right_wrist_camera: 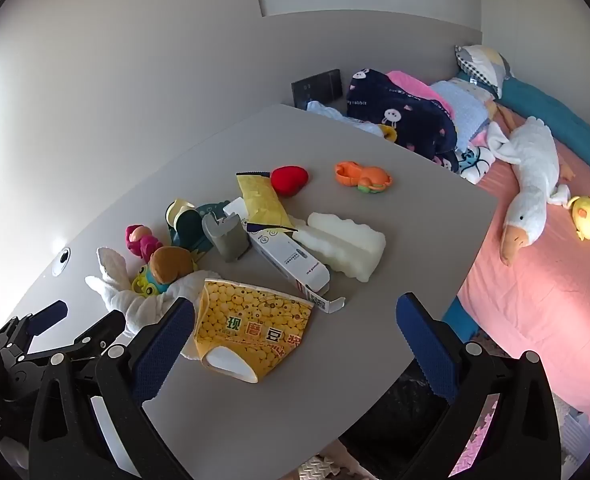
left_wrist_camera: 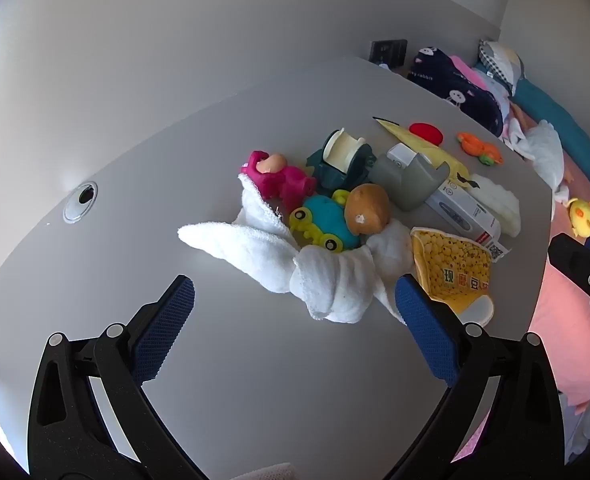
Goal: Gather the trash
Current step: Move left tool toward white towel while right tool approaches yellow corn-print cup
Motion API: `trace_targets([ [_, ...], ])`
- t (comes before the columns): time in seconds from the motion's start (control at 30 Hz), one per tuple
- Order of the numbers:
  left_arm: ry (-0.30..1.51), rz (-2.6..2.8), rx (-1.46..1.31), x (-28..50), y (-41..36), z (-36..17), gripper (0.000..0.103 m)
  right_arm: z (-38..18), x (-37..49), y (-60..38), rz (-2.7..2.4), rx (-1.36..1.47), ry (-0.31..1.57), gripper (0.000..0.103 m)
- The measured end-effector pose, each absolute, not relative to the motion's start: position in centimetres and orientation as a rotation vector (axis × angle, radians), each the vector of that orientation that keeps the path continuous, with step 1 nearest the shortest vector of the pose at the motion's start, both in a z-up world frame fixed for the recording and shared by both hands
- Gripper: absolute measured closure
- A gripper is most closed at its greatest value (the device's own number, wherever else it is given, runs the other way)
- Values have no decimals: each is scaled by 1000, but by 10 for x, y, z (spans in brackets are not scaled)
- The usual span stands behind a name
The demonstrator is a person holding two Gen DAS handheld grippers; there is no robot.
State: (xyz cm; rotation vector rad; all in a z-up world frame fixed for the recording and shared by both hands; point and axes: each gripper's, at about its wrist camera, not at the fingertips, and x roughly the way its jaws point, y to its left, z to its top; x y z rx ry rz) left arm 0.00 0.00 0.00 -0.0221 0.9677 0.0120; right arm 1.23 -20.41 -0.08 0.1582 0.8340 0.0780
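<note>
On the grey table (left_wrist_camera: 255, 360) lies a pile of trash and toys. A crushed yellow paper cup (right_wrist_camera: 251, 328) printed with beans lies nearest, just ahead of my right gripper (right_wrist_camera: 295, 302), which hangs open above it. The same cup (left_wrist_camera: 451, 264) shows right of my left gripper (left_wrist_camera: 294, 282), also open, with a crumpled white cloth (left_wrist_camera: 327, 280) just beyond its fingertips. Behind the cup lie a torn white carton (right_wrist_camera: 291, 260), a white foam block (right_wrist_camera: 347, 244) and a yellow wrapper (right_wrist_camera: 261, 200). Neither gripper holds anything.
Toys sit among the trash: pink bear (left_wrist_camera: 279, 180), green-blue frog (left_wrist_camera: 323, 224), potato (left_wrist_camera: 367, 208), teal tape dispenser (left_wrist_camera: 343, 160), grey holder (left_wrist_camera: 411, 180), red heart (right_wrist_camera: 289, 180), orange toy (right_wrist_camera: 363, 178). A pink bed (right_wrist_camera: 535, 300) with a plush goose flanks the table's right edge.
</note>
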Motion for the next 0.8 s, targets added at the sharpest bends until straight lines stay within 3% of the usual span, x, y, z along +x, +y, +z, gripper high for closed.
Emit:
trace_targets([
  [0.8,956,8,4,0,-3,4,6,-3,13,-207,79,160,838,3],
])
